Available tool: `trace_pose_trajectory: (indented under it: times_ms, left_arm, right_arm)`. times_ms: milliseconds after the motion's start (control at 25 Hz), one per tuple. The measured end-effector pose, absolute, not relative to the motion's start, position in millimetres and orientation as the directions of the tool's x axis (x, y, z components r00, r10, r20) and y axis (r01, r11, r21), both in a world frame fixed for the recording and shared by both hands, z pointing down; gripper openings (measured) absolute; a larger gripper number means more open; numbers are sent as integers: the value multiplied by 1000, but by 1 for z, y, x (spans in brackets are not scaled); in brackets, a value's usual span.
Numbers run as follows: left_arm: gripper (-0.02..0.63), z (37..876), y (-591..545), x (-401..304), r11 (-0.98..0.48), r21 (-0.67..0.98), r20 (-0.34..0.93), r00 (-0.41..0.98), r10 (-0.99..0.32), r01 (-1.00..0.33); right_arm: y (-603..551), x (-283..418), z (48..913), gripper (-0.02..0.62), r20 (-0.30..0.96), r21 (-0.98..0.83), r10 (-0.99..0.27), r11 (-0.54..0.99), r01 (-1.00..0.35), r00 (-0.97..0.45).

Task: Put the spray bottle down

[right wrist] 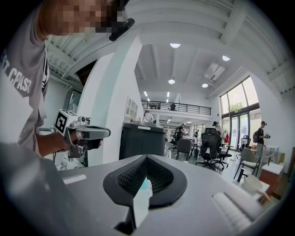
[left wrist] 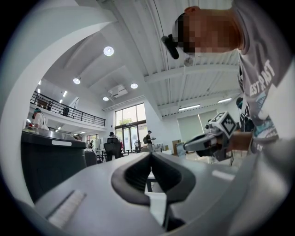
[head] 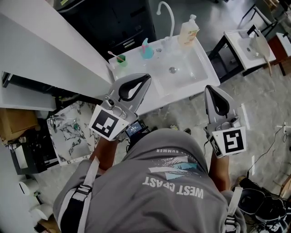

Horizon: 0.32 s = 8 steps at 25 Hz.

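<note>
A small turquoise spray bottle (head: 146,49) with a pink top stands on the white sink counter (head: 200,79), left of the basin. Neither gripper holds it. My left gripper (head: 146,77) is held level just before the counter's front edge, below the bottle, with its jaws shut and nothing between them (left wrist: 150,156). To the right, my right gripper (head: 209,88) hovers at the counter's front right corner; its jaws meet at the tips (right wrist: 146,157) and hold nothing. A sliver of turquoise (right wrist: 144,184) shows through the slot behind them.
On the counter stand a green cup (head: 121,59) with a toothbrush, a tall pale bottle (head: 188,31) and a curved white tap (head: 166,13). A white wall panel (head: 50,45) lies left, a marble-patterned box (head: 68,132) below it, a second white stand (head: 248,45) right.
</note>
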<state>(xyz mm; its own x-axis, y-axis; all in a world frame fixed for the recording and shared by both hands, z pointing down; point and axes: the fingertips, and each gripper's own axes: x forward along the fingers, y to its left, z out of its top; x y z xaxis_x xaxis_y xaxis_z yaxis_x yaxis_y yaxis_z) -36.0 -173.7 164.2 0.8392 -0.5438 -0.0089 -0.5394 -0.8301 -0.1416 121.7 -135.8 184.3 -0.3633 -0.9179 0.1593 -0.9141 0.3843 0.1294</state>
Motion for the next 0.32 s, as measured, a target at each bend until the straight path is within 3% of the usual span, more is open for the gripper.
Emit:
trace_pose_trajectory:
  times_ms: [320]
  left_arm:
    - [3, 174, -162, -35, -837, -126, 10, 843, -538, -533]
  right_arm:
    - [-126, 124, 190, 0, 171, 125, -918, 380, -917, -357]
